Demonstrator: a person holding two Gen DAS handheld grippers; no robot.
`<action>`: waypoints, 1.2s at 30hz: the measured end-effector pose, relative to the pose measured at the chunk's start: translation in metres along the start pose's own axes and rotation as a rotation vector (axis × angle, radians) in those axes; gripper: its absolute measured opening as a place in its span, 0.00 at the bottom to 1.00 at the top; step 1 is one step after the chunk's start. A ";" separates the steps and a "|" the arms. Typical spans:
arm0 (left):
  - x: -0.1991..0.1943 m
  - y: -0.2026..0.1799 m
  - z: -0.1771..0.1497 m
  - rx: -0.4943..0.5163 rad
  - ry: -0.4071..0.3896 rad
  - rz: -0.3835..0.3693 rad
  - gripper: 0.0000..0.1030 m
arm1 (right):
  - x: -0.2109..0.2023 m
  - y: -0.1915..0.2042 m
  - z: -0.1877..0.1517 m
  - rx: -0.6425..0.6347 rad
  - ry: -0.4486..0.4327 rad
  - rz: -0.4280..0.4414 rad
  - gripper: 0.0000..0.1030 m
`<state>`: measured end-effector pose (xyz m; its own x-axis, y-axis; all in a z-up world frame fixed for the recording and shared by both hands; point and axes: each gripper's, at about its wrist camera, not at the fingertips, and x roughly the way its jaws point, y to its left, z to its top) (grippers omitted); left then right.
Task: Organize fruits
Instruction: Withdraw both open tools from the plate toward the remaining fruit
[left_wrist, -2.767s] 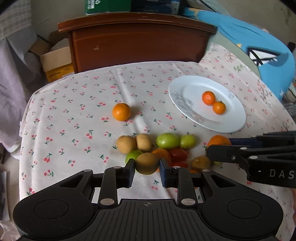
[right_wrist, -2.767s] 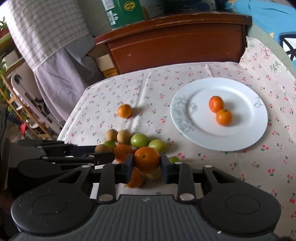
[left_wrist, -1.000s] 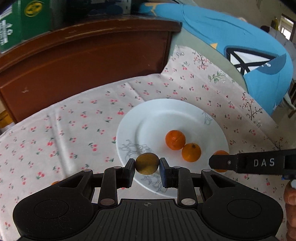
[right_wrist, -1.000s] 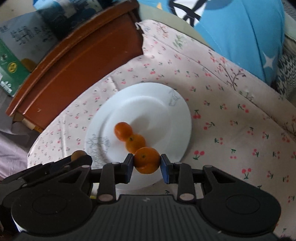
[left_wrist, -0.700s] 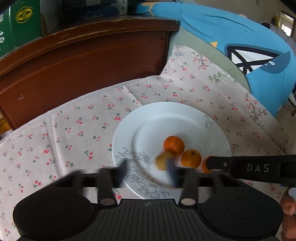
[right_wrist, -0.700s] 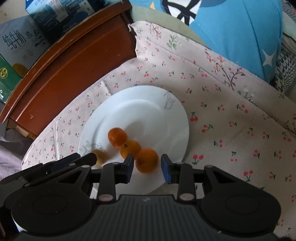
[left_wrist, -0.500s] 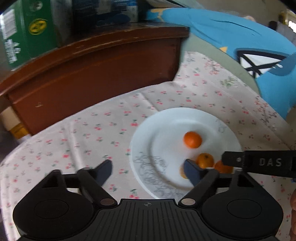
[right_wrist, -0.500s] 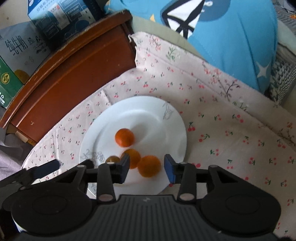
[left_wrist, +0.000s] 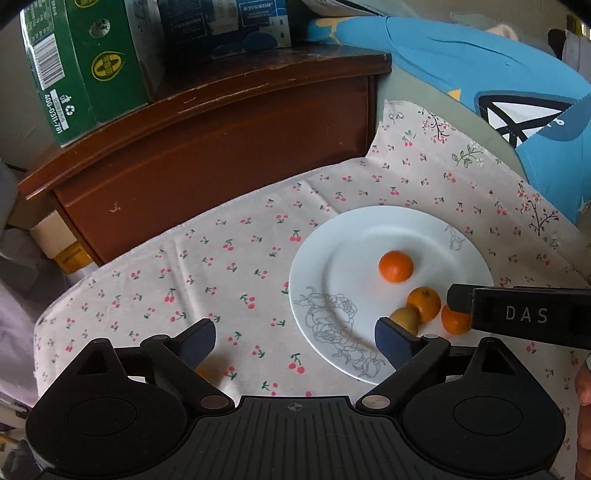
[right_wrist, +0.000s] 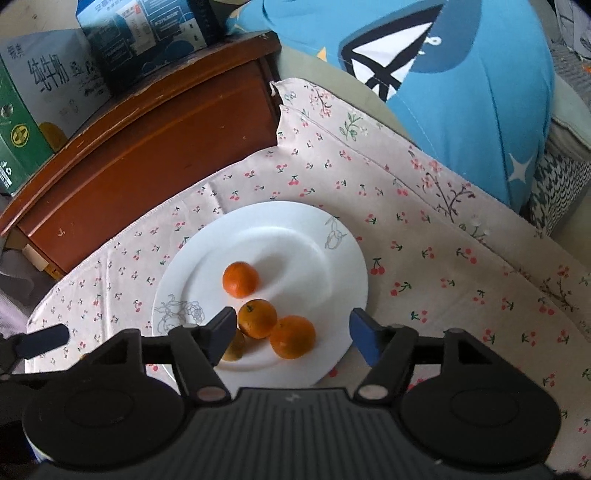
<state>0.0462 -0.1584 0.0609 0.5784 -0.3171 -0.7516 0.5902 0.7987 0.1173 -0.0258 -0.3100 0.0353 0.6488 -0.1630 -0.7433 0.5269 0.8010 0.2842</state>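
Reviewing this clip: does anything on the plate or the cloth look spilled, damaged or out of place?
Nothing stands out. The white plate sits flat on the cherry-print cloth and holds three oranges and one brownish fruit, bunched near its front edge. Nothing is spilled or broken. Both sets of jaws are open and empty.

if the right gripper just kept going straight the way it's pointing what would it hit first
Probably the large orange fruit lying between the open right gripper's fingers on the white plate, though depth is hard to judge.

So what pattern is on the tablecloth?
The tablecloth is pale pink with small red cherries, clearest in the left wrist view.
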 end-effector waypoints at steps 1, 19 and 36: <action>-0.001 0.001 -0.001 0.001 0.003 0.001 0.92 | 0.000 0.000 -0.001 -0.002 0.000 -0.001 0.67; -0.010 0.013 -0.009 -0.025 0.022 0.016 0.92 | -0.006 0.015 -0.010 -0.115 -0.005 0.006 0.68; -0.038 0.042 -0.027 -0.085 -0.016 -0.024 0.92 | -0.019 0.031 -0.025 -0.244 -0.013 0.089 0.68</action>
<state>0.0338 -0.0988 0.0766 0.5739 -0.3447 -0.7429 0.5550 0.8308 0.0433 -0.0352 -0.2677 0.0431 0.6944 -0.0913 -0.7138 0.3202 0.9275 0.1928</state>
